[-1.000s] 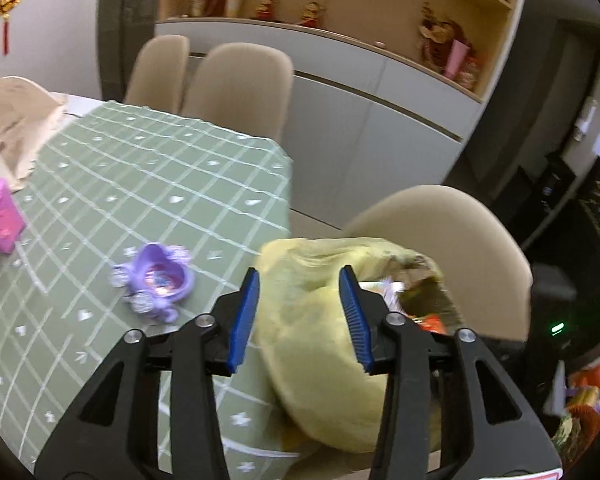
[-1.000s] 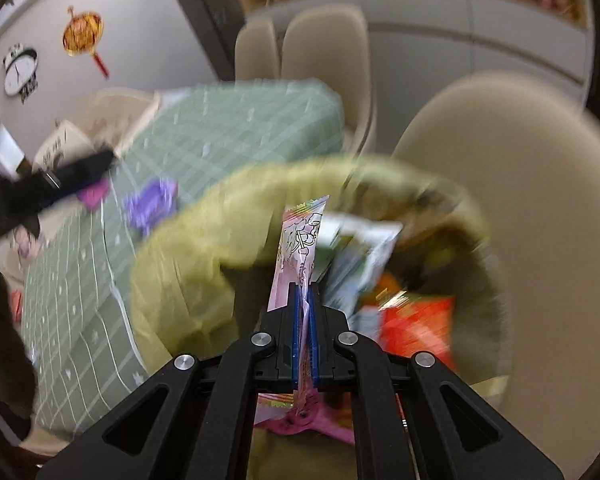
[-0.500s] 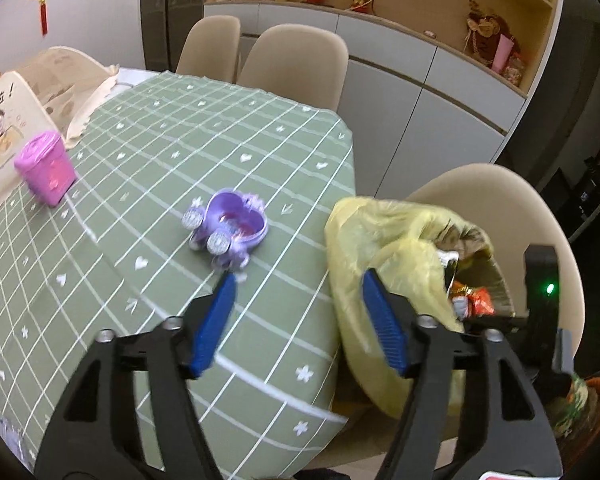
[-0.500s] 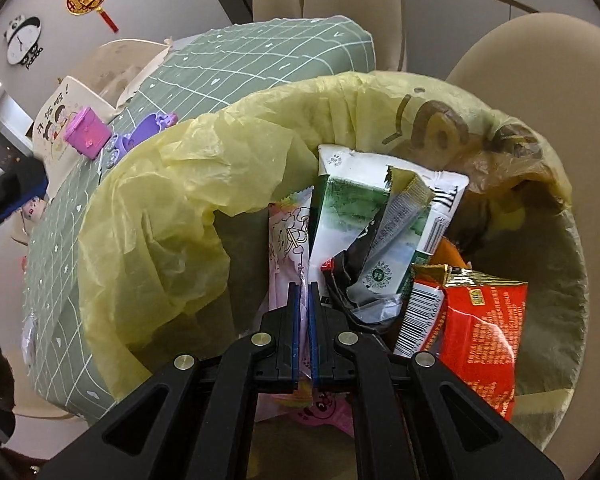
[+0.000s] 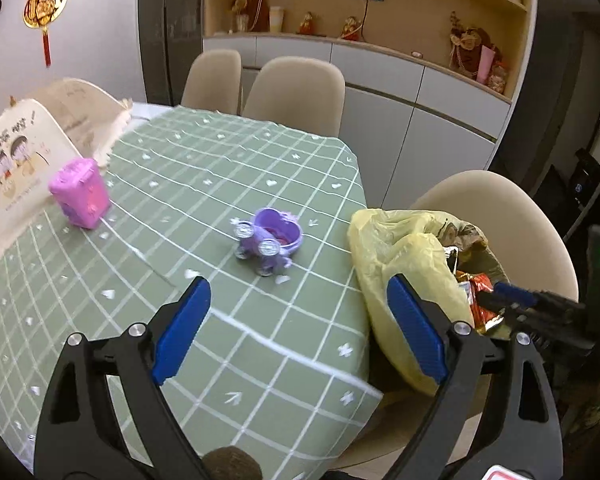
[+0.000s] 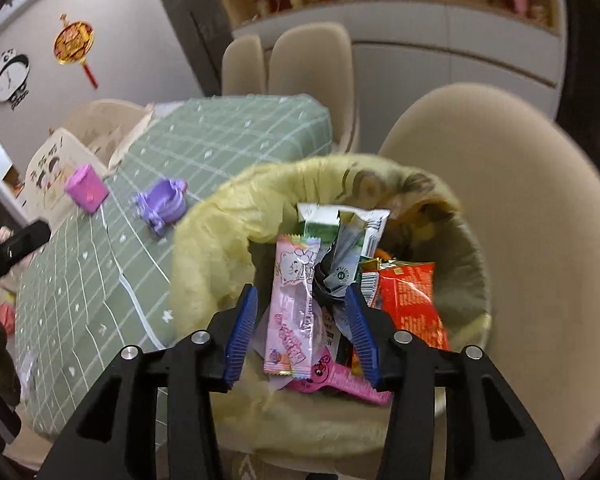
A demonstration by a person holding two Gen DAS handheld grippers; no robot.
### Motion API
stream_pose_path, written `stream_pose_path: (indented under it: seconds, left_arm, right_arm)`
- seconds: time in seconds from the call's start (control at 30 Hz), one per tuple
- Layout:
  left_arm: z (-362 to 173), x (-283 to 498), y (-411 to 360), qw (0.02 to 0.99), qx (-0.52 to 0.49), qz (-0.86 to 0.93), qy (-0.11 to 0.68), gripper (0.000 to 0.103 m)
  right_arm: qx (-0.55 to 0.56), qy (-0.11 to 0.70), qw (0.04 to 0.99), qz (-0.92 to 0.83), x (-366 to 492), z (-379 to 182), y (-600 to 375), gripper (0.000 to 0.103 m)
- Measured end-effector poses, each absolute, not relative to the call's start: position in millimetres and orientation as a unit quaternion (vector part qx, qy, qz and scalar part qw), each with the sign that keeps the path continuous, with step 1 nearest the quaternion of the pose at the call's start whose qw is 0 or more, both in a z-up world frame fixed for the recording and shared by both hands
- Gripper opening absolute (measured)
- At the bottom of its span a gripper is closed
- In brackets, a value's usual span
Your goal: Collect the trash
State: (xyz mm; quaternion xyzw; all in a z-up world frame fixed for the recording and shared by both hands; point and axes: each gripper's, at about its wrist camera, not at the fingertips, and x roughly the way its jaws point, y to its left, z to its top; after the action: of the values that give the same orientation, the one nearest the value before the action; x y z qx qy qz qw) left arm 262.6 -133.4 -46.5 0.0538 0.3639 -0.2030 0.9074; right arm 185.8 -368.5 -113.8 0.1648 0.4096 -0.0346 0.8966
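Observation:
A yellow trash bag (image 6: 220,240) sits open on a beige chair beside the table; it also shows in the left wrist view (image 5: 400,248). It holds several wrappers: a pink wrapper (image 6: 294,300), a green and white one (image 6: 324,228) and a red one (image 6: 408,300). My right gripper (image 6: 302,324) is open above the bag, with the pink wrapper lying loose between its jaws. My left gripper (image 5: 296,332) is wide open and empty over the table's edge, left of the bag. The right gripper's tip shows in the left wrist view (image 5: 512,292).
The green checked tablecloth (image 5: 200,184) carries a purple toy carriage (image 5: 268,240), a pink toy box (image 5: 80,194) and a cloth bag with a cartoon print (image 5: 16,176). Beige chairs (image 5: 296,92) stand at the far side. Cabinets and shelves line the back wall.
My right gripper has opened and let go of the pink wrapper, which now lies in the bag. My left gripper has opened wider and drawn back and left from the bag.

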Motion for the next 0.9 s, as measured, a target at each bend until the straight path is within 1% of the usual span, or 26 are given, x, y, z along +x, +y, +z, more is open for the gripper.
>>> stream_pose_path:
  seconds: [0.2,0.3,0.43,0.53,0.7,0.8,0.9]
  left_arm:
    - [-34.9,235.8,-105.6,0.914,0.069,-0.207,0.342,0.085]
    - [-29.1,218.2,-97.3,0.921,0.084,-0.182,0.334,0.085]
    - [-19.2,192.3,-87.9,0.936,0.11,-0.141,0.305,0.085]
    - [-18.0,176.7,-83.8,0.935,0.142,-0.118,0.304,0.085]
    - [-17.7,151.3,-70.3,0.924,0.137,-0.164,0.317,0.085]
    - [-11.9,133.6,-60.1,0.929,0.129,-0.18,0.298,0.085]
    - [-7.9,122.9,-50.2,0.934,0.125,-0.184,0.278,0.085]
  right_arm:
    - [0.149,0.377,0.912,-0.059,151.0,-79.2,-326.6,0.044]
    - [0.141,0.365,0.918,-0.065,130.1,-64.6,-307.1,0.044]
    - [0.12,0.347,0.927,-0.081,98.5,-47.2,-276.1,0.044]
    - [0.11,0.342,0.929,-0.086,79.9,-41.4,-256.4,0.044]
    - [0.098,0.317,0.938,-0.099,47.7,-29.6,-222.5,0.044]
    - [0.09,0.302,0.942,-0.118,33.4,-23.9,-207.6,0.044]
    - [0.087,0.304,0.941,-0.121,25.2,-23.5,-198.3,0.044]
